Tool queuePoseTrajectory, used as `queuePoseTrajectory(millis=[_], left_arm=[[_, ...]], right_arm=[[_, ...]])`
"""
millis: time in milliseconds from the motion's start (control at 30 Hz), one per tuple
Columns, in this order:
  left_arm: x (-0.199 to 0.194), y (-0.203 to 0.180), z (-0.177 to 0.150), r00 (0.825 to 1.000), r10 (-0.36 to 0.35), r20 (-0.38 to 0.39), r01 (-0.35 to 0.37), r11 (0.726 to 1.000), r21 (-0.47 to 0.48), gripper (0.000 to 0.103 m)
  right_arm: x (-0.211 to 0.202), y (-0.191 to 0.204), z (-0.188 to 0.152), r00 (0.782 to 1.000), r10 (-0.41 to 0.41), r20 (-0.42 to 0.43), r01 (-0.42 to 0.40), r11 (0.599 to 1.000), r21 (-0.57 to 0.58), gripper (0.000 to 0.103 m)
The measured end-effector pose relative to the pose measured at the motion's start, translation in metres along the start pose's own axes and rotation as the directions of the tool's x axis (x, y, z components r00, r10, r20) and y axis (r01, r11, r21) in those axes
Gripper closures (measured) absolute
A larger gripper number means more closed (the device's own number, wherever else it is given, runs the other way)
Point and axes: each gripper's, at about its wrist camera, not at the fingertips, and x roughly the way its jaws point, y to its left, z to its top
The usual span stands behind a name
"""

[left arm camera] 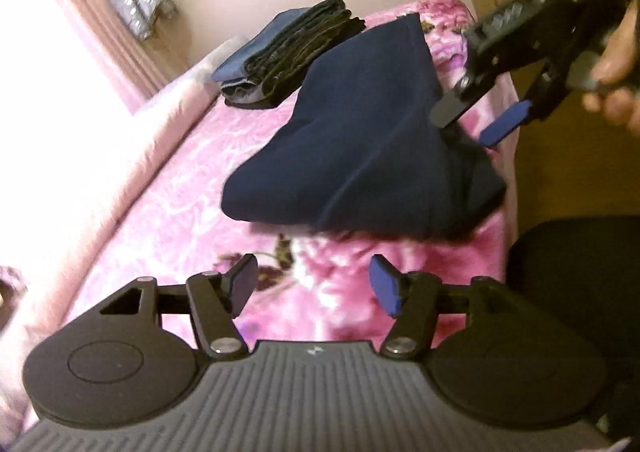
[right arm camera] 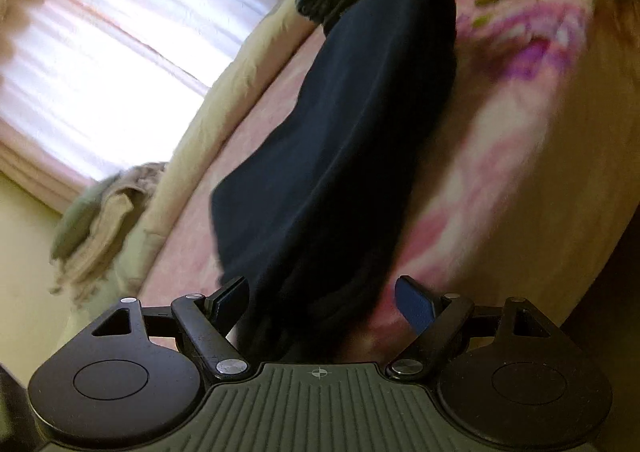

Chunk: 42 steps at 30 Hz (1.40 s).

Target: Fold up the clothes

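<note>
Left gripper (left arm camera: 314, 286) hangs wide, holding nothing, just short of the soft, matte navy blue folded garment (left arm camera: 352, 156) on the glossy pink floral bedspread (left arm camera: 172, 220). Right gripper (left arm camera: 478, 124), also agape and empty, hovers at the cloth's far corner. Risk: a careless pinch drags that limp fold open, or nudges the dark folded jeans stack (left arm camera: 292, 52) behind.
</note>
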Motion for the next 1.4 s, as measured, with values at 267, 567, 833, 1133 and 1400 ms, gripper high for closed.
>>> queuePoseTrajectory(millis=[267, 567, 833, 1133, 1400], left_arm=[[0.032, 0.013, -0.009, 1.000, 0.018, 0.022, -0.022, 0.976, 0.215, 0.037], [0.079, 0.006, -0.010, 0.998, 0.007, 0.069, -0.038, 0.889, 0.456, 0.031], [0.102, -0.027, -0.013, 0.985, 0.032, 0.172, -0.145, 0.694, 0.705, 0.031], [0.134, -0.052, 0.002, 0.984, 0.005, 0.176, -0.144, 0.597, 0.789, 0.059], [0.132, -0.043, 0.019, 0.995, -0.008, 0.101, -0.071, 0.654, 0.753, 0.086]], right_arm=[[0.024, 0.016, -0.026, 0.999, 0.031, 0.011, -0.032, 0.998, 0.056, 0.020], [0.033, 0.003, -0.023, 0.999, 0.023, 0.038, -0.028, 0.988, 0.149, 0.066], [-0.014, -0.013, 0.019, 0.996, 0.083, -0.037, -0.078, 0.989, 0.127, 0.076], [-0.070, -0.037, 0.037, 0.997, 0.011, -0.081, -0.007, 0.999, 0.050, 0.072], [-0.104, -0.045, 0.001, 0.996, -0.032, 0.084, 0.023, 0.994, 0.111, 0.011]])
